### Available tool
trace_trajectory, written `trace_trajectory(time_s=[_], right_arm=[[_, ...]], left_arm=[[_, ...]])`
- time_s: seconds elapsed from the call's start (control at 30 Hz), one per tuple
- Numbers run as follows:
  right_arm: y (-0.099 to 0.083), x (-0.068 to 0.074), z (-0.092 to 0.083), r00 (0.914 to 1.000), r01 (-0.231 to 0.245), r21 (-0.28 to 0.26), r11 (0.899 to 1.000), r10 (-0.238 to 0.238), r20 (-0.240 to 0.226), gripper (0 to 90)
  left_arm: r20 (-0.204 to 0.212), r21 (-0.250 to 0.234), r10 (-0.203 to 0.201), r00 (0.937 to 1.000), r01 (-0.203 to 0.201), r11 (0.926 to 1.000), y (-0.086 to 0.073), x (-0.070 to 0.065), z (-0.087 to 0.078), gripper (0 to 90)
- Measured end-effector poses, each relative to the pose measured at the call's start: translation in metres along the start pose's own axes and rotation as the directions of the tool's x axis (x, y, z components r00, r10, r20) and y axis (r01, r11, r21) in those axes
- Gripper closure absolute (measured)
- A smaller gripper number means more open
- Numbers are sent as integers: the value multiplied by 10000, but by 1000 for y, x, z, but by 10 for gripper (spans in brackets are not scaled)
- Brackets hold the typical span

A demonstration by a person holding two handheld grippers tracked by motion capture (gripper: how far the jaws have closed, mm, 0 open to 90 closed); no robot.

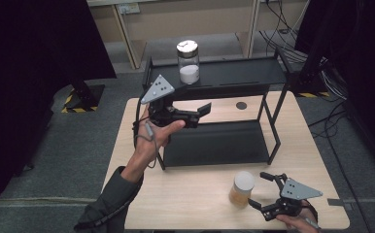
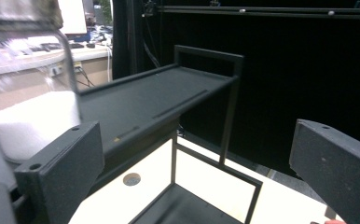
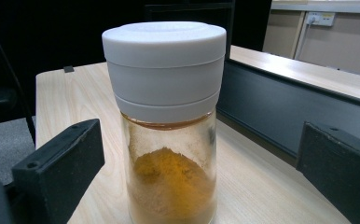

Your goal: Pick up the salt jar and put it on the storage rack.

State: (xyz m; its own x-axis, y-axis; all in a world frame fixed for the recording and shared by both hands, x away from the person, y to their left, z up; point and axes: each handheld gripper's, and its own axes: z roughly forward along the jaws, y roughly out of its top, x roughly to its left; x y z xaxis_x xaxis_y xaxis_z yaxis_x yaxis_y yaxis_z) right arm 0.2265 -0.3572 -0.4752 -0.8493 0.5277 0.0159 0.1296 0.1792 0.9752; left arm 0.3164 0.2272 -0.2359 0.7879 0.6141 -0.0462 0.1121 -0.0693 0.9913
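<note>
1. Closing in on the spice jar (image 1: 243, 189) was our business at this moment: it stood upright on the wooden table (image 1: 190, 194), near the front edge, just in front of the black rack (image 1: 214, 145), with orange-brown powder filling its lower part under a white cap.
2. We had the right gripper (image 1: 263, 190) low beside that jar, jaws spread wide, one on either side of the glass and neither touching it; in the right gripper view the jar (image 3: 169, 140) stood squarely between the two black jaws.
3. We held the left gripper (image 1: 201, 112) up at the level of the rack's top shelf (image 1: 234, 73), jaws wide apart and holding nothing.
4. On that shelf stood a second jar (image 1: 188, 61), with white powder in it; in the left gripper view it showed blurred beside the left-hand jaw (image 2: 24, 107).
5. Our read: this was the reach-and-grasp step, with the grasp itself not yet made.
6. Next, we judged, the move called for pushing the right gripper a little further forward, closing on the glass below the cap, and keeping the jar upright on the lift.
</note>
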Motion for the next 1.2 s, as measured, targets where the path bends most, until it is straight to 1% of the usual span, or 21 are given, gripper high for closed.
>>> trace_trajectory(time_s=[0.03,0.13,0.2,0.3,0.33,0.37,0.43,0.53,0.6,0.63,0.67,0.7,0.8,0.9,0.97,1.0,1.03,1.07,1.13,1.17,1.2], right_arm=[[0,0,0,10000,2,-6,10000,-2,-2,11],[0,0,0,10000,-13,5,10000,13,5,11],[0,0,0,10000,3,17,10000,-3,-12,11],[0,0,0,10000,8,2,10000,-8,-16,11],[0,0,0,10000,8,2,10000,-8,-16,11],[0,0,0,10000,-6,1,10000,6,-10,11],[0,0,0,10000,-16,17,10000,16,-14,11],[0,0,1,10000,-11,-3,10000,11,-24,11],[0,0,1,10000,-11,-3,10000,11,-13,11],[0,0,0,10000,-18,-13,10000,18,-10,11],[0,0,0,10000,-19,-19,10000,19,3,11],[0,0,0,10000,-16,-27,10000,16,2,12],[0,0,0,10000,-12,-16,10000,12,-15,11],[0,0,1,10000,-16,-4,10000,16,-30,12],[0,0,1,10000,-15,-5,10000,15,-28,11],[0,0,1,10000,-12,-2,10000,12,-28,11],[0,0,1,10000,-12,-2,10000,12,-28,11],[-1,0,1,10000,-12,-9,10000,12,-32,11],[0,0,0,10000,-3,-11,10000,3,-29,11],[-1,0,0,10000,-12,-18,10000,12,-32,11],[-1,0,0,10000,-15,-8,10000,15,-25,11]], left_arm=[[164,-75,-28,9999,29,10000,-8,-1,-1,22],[348,-127,-40,9994,44,9999,-20,-3,-2,22],[460,-185,-38,9989,46,9998,-32,-5,-2,22],[553,-257,-92,9984,107,9996,-48,-6,-1,20],[553,-257,-92,9984,107,9996,-48,-6,-1,20],[577,-256,-145,9982,160,9995,-58,-7,-1,20],[567,-276,-152,9983,168,9995,-67,-7,0,19],[616,-295,-172,9980,191,9994,-77,-7,0,18],[648,-311,-265,9975,286,9991,-83,-7,-1,18],[634,-326,-242,9977,263,9991,-87,-8,-1,18],[634,-326,-242,9977,263,9991,-87,-8,-1,18],[644,-276,-195,9977,213,9994,-93,-9,-2,18],[693,-180,-149,9975,161,9997,-102,-10,-2,17],[941,-59,-273,9952,279,9996,-113,-8,-1,15],[1009,-8,-303,9944,305,9995,-119,-8,0,14],[1015,28,-315,9943,314,9995,-124,-8,0,14],[1015,28,-315,9943,314,9995,-124,-8,0,14],[981,-13,-299,9947,302,9995,-133,-10,0,14],[975,-34,-304,9948,308,9995,-141,-11,0,14],[968,-53,-268,9949,274,9996,-145,-12,0,13],[968,-53,-268,9949,274,9996,-145,-12,0,13]])
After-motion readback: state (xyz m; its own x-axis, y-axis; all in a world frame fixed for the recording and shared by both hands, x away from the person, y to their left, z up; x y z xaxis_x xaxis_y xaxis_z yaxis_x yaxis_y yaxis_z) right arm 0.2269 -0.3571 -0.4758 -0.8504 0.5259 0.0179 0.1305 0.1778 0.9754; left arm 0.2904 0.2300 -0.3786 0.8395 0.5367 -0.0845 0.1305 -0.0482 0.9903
